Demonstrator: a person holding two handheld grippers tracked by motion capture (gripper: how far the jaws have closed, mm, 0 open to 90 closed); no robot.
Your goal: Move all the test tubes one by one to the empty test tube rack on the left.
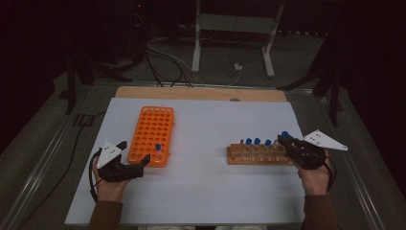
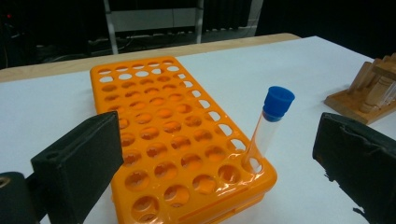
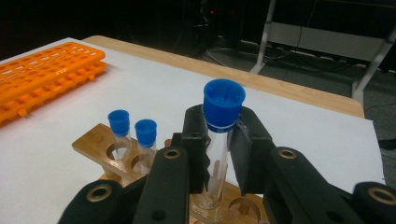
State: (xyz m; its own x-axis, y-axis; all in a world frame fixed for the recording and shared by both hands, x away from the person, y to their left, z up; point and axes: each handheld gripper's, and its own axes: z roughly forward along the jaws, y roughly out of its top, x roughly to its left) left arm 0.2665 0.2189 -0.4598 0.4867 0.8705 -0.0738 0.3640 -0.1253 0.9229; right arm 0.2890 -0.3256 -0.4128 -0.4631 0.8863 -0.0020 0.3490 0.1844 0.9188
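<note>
With the right gripper (image 3: 219, 154) clamped on the blue-capped clear plastic tube (image 3: 219, 135), lifting straight up should clear the wooden rack (image 3: 100, 140) cleanly.

Orange rack (image 2: 177, 140): glossy moulded plastic. Tube (image 3: 217, 158) in right gripper (image 3: 219, 144): clear, smooth, w/ matt blue plastic cap. Wooden rack (image 3: 100, 140): bare wood. Fingers (image 2: 79, 158): matt black. Counter (image 1: 206, 191): matt white sheet over wood.
</note>
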